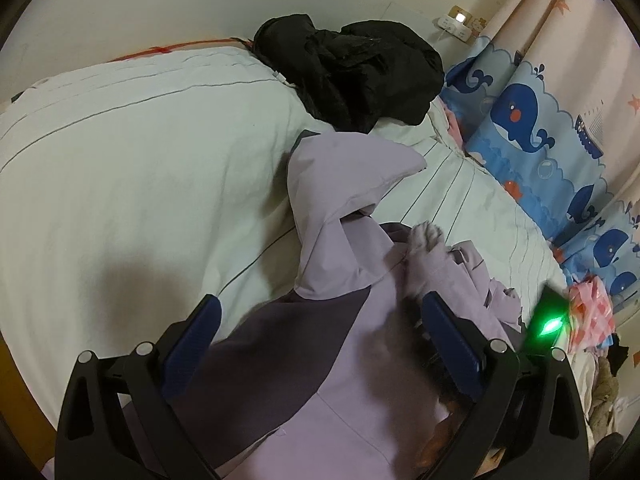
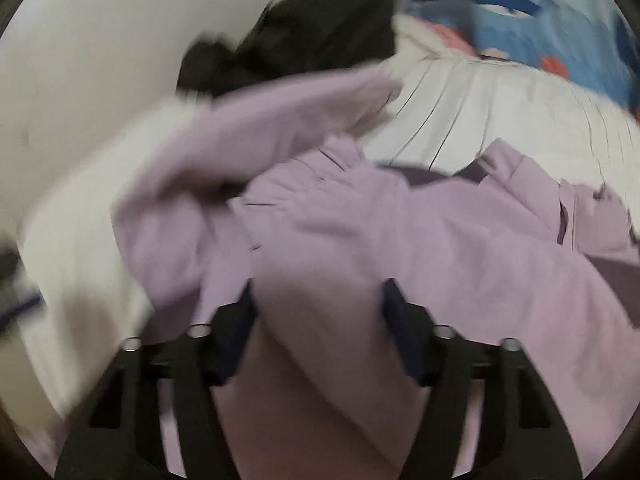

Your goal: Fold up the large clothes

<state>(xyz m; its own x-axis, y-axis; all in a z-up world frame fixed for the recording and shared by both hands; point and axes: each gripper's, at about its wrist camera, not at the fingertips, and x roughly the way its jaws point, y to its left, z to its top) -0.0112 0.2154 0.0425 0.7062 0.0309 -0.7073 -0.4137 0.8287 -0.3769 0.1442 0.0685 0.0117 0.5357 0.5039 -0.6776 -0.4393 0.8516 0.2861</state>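
Left wrist view: the left gripper (image 1: 320, 316) is standing wide, its blue pads apart over the jacket (image 1: 344, 360), pressing nothing. The jacket, lilac with a darker grey-purple panel, is lying crumpled on the bed (image 1: 120, 160), one sleeve (image 1: 352, 172) reaching away toward a black garment (image 1: 352, 76) heaped at the far side. A small pale thing, perhaps a paw (image 1: 426, 236), is showing among the folds; it cannot be identified. A whale-print curtain (image 1: 532, 128) is hanging along the right, with loose pink items (image 1: 592, 312) below it. Right wrist view, blurred: the right gripper (image 2: 318, 308) is standing partly open with jacket cloth bulging between the pads; whether they are pinching it cannot be told from the blur. The sleeve (image 2: 260, 136) is lying across toward the black garment (image 2: 304, 36). Judgement: the jacket is looking soft, padded and light, with a smooth shell that is likely to slip, so it is best taken at a hem, cuff or seam where the layers bunch. The black garment is crowding the far space needed for spreading, and the pale thing in the folds may be getting in the way.
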